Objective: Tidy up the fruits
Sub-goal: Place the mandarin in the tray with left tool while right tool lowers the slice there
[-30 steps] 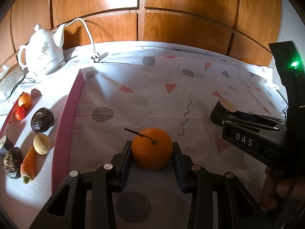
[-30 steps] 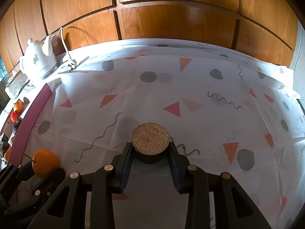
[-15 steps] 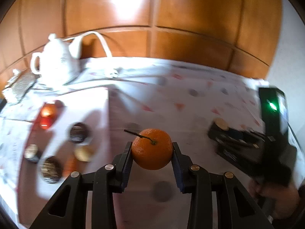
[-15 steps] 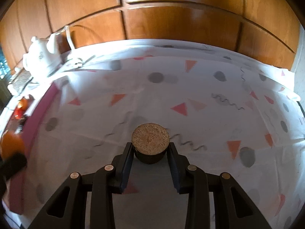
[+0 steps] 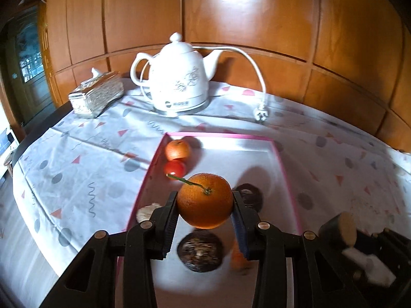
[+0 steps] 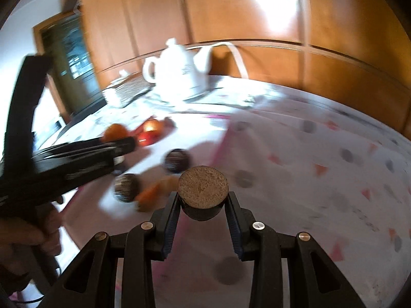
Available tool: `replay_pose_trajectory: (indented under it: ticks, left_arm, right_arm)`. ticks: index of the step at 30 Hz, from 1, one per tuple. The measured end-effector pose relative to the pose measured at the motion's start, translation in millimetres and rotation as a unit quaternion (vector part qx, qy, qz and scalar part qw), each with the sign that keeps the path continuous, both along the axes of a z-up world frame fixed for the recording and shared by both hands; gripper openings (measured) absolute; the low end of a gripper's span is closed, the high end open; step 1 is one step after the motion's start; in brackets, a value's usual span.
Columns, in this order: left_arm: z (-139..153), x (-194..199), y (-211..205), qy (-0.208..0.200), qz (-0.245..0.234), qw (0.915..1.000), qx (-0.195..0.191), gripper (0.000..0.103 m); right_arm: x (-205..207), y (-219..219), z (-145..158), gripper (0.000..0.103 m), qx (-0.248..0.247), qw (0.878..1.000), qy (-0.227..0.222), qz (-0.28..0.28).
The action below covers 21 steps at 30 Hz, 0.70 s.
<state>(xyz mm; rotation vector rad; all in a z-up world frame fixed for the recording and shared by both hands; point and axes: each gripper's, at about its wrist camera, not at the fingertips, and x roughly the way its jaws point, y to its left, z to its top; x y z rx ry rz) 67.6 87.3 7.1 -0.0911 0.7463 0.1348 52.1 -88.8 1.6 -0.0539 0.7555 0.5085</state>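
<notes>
Round orange tangerine with a thin stem (image 5: pixel 205 200) sits clamped in our left gripper (image 5: pixel 205 210), above the pink-rimmed white tray (image 5: pixel 280 159). Our right gripper (image 6: pixel 203 205) pinches a dark halved fruit with a tan cut face (image 6: pixel 203 187) near the tray's blurred edge.

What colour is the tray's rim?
Pink, around a white inside; the tray shows best in the left wrist view.

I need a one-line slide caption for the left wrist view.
Left gripper holds a stemmed orange above the pink-rimmed tray of fruit.
</notes>
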Motion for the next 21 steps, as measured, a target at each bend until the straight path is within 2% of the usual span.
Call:
replay_pose_trajectory:
  ticks: [6, 9, 16, 21]
  left_arm:
    - [-0.3, -2.5, 7.9, -0.009, 0.009, 0.9999, -0.002, 0.043]
    - [2.9, -4.1, 11.7, -0.016, 0.015, 0.9998, -0.006, 0.054]
    - [6.8, -11.9, 16.7, -0.023, 0.021, 0.9995, -0.01, 0.058]
    - [10.7, -22.3, 19.2, -0.03, 0.028, 0.9991, -0.014, 0.067]
  right_arm:
    - [-7.0, 34.1, -3.6, 0.036, -0.015, 0.999, 0.001, 0.04]
    - [-7.7, 42.7, -7.8, 0.036, -0.019, 0.998, 0.006, 0.052]
    - [-5.3, 45.7, -14.8, 0.038, -0.023, 0.999, 0.018, 0.04]
    - [-5.9, 43.6, -9.8, 0.039, -0.011, 0.999, 0.015, 0.03]
